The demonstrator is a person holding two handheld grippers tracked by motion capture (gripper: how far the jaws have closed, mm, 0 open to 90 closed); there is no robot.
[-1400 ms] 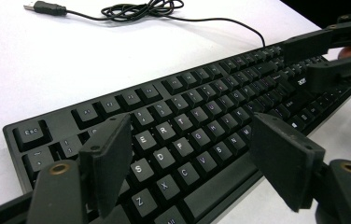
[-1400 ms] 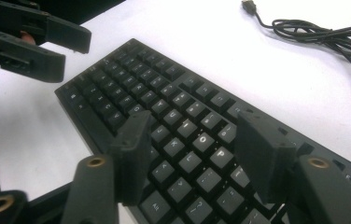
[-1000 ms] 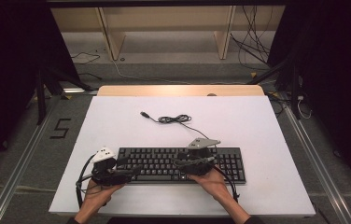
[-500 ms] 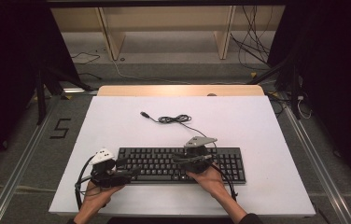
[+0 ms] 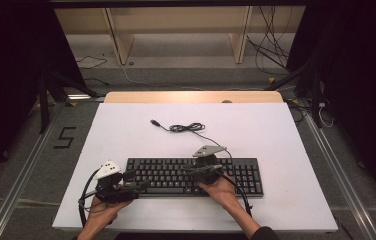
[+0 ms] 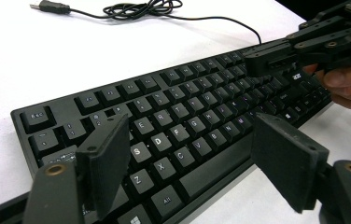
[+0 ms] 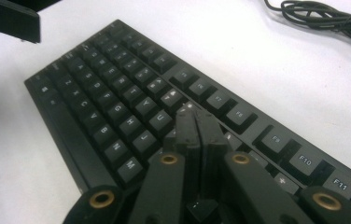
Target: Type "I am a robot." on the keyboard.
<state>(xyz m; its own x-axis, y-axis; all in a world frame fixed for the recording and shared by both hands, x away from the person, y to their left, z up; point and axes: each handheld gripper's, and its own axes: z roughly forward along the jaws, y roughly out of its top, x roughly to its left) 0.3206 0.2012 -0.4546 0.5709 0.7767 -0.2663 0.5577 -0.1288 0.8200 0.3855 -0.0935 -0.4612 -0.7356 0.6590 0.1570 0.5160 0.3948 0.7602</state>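
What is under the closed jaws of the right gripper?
Under the right gripper, jaws pressed together with nothing between them, lie the keyboard keys just past U and J. The keys directly beneath are covered, and contact cannot be judged.

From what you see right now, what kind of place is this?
Probably a lab recording station: a white table bearing one black keyboard, dark curtains on both sides, loose cables on the grey floor.
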